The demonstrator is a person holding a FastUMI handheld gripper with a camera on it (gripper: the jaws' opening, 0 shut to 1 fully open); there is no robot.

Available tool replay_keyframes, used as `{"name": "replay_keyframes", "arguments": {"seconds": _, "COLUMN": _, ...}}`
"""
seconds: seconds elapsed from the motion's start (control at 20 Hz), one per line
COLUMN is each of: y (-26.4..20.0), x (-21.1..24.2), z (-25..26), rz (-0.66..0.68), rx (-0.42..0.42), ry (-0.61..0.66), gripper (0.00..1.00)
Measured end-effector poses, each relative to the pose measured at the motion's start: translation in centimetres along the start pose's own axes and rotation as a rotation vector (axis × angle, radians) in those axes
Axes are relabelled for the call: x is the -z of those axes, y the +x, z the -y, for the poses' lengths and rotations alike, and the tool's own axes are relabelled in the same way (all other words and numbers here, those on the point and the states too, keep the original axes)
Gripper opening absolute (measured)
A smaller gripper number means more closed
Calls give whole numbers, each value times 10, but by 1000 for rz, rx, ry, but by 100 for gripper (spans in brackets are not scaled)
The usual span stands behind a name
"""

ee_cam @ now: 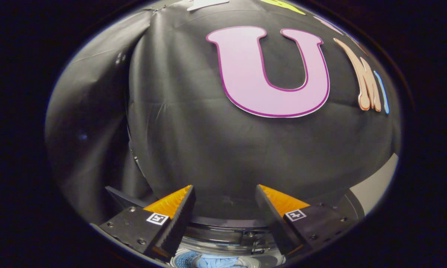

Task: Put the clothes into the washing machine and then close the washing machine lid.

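My gripper (225,208) points at the black cloth booth wall (216,141), its two fingers spread apart with nothing between them. Below the gap, toward six o'clock, sits the open top of the washing machine (227,232), a round drum with a grey metal rim and a dark lid hinge piece toward five o'clock. Light blue crumpled clothes (218,262) lie inside the drum, between and beneath my fingers. At four o'clock, beyond the right finger, a pale grey strip of surface (376,186) shows past the cloth. The wall hangs just beyond the machine.
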State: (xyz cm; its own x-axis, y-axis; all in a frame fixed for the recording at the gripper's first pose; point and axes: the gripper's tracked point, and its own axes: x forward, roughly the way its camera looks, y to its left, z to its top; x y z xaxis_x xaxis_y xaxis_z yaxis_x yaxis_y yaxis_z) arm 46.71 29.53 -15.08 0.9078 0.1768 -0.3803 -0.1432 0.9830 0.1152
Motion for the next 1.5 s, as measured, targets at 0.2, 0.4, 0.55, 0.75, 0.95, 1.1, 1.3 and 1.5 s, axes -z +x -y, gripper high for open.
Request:
{"name": "replay_keyframes", "arguments": {"seconds": 0.2, "y": 1, "x": -4, "z": 0, "rz": 33, "rx": -4, "ry": -9, "gripper": 98}}
{"name": "replay_keyframes", "arguments": {"seconds": 0.4, "y": -1, "x": -5, "z": 0, "rz": 53, "rx": -13, "ry": -14, "gripper": 98}}
{"name": "replay_keyframes", "arguments": {"seconds": 0.55, "y": -1, "x": -4, "z": -1, "rz": 53, "rx": -32, "ry": -14, "gripper": 98}}
{"name": "replay_keyframes", "arguments": {"seconds": 0.75, "y": 0, "x": -5, "z": 1, "rz": 83, "rx": -38, "ry": -21, "gripper": 98}}
{"name": "replay_keyframes", "arguments": {"seconds": 0.95, "y": 1, "x": -6, "z": 1, "rz": 79, "rx": -62, "ry": -25, "gripper": 97}}
{"name": "replay_keyframes", "arguments": {"seconds": 1.1, "y": 0, "x": -1, "z": 4, "rz": 48, "rx": -48, "ry": -65, "gripper": 97}}
{"name": "replay_keyframes", "arguments": {"seconds": 1.3, "y": -8, "x": 11, "z": 0, "rz": 52, "rx": -73, "ry": -106, "gripper": 98}}
{"name": "replay_keyframes", "arguments": {"seconds": 1.5, "y": -17, "x": 16, "z": -8, "rz": 41, "rx": -108, "ry": -124, "gripper": 96}}
